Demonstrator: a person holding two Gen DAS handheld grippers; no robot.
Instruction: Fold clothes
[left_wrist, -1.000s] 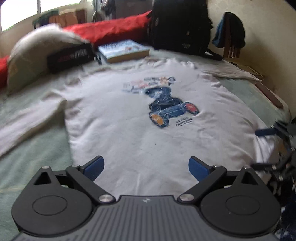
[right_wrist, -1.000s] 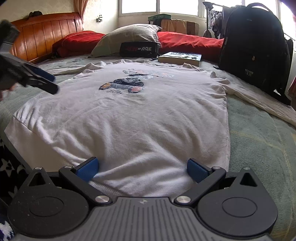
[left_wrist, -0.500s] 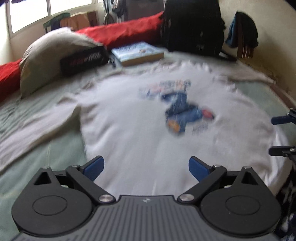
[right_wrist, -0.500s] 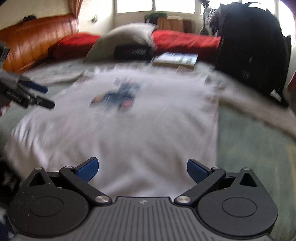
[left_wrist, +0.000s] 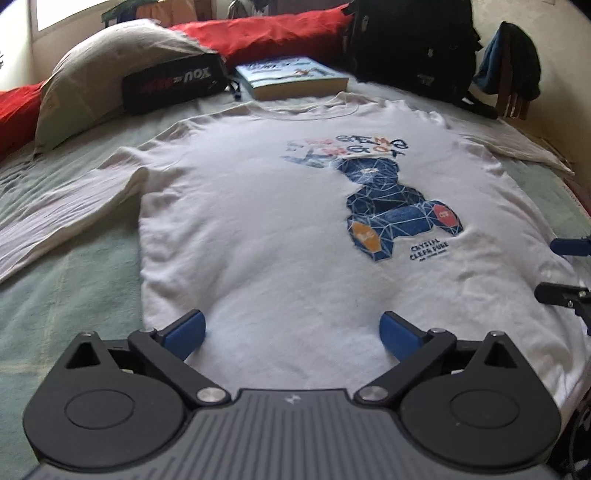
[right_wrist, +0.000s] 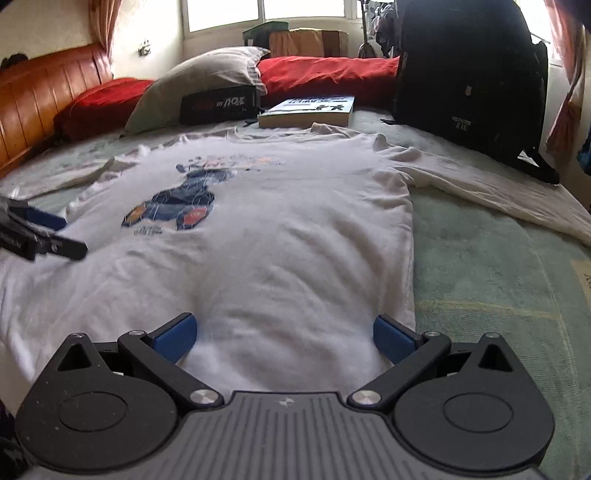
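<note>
White long-sleeved T-shirt lies flat, print side up, on the green bedsheet — collar toward the pillows, hem at the near edge, both sleeves spread out to the sides. No fold visible anywhere.

Change over the last second: both cameras swung and blurred half a second back, and now sit lower and closer to the hem with the picture sharp again. The shirt itself has not shifted. Judgement: both tools have settled at the hem end, one near each lower corner, which suits picking up the hem or a side edge.

Left hand-held gripper — jaws wide apart, nothing between them, blue pads hanging over the hem near the shirt's left side; contact with the cloth cannot be told. Right hand-held gripper — also wide apart and empty, over the hem near the shirt's right edge. Each shows in the other's view at the frame edge, fingers parted.

Book, black pouch, grey pillow and black backpack sit beyond the collar, off the shirt.
</note>
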